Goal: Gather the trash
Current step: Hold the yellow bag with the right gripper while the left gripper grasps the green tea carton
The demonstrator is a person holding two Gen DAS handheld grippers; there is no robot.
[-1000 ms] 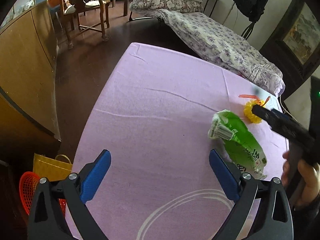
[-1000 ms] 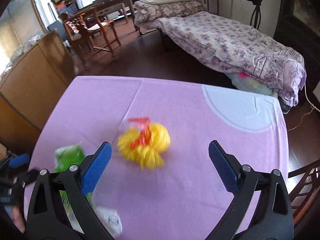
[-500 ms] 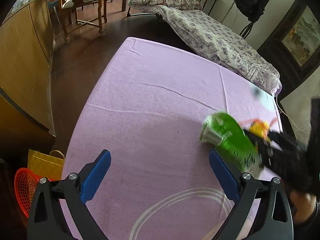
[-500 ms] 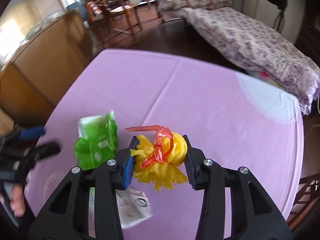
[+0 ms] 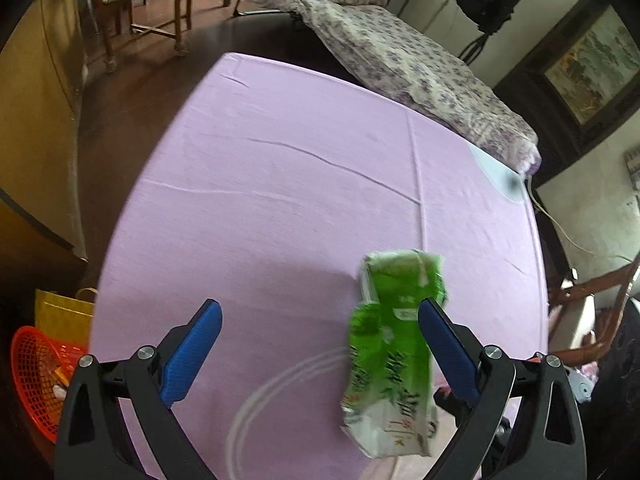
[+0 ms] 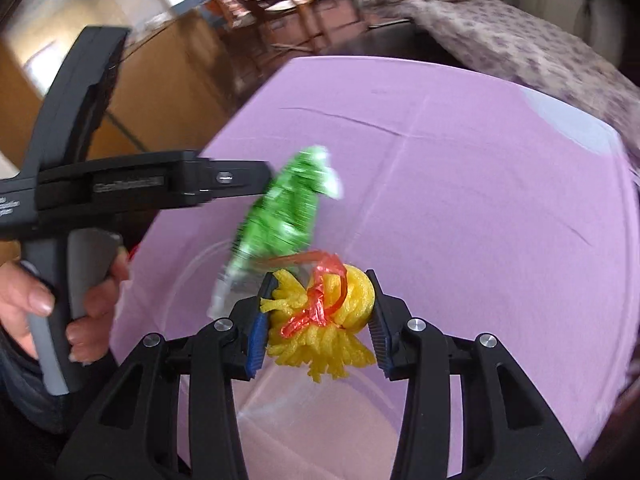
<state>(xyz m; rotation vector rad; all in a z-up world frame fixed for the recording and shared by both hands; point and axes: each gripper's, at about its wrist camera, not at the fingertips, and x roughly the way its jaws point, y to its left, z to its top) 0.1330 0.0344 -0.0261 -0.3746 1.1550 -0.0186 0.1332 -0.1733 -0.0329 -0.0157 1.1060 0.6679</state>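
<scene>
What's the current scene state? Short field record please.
surface: purple tablecloth
right hand-held gripper: shut on yellow foam net tied with red strip
left hand-held gripper: open, holding nothing
green wrapper: near the left gripper's right finger, blurred; contact unclear
bin: red basket beside the table, by yellow bag

One green snack wrapper [image 5: 394, 344], one yellow foam fruit net [image 6: 326, 320] tied with one red plastic strip [image 6: 316, 304], one red mesh basket [image 5: 38, 372], one yellow paper bag [image 5: 60, 314], one bed [image 5: 404, 60], two grippers.
</scene>
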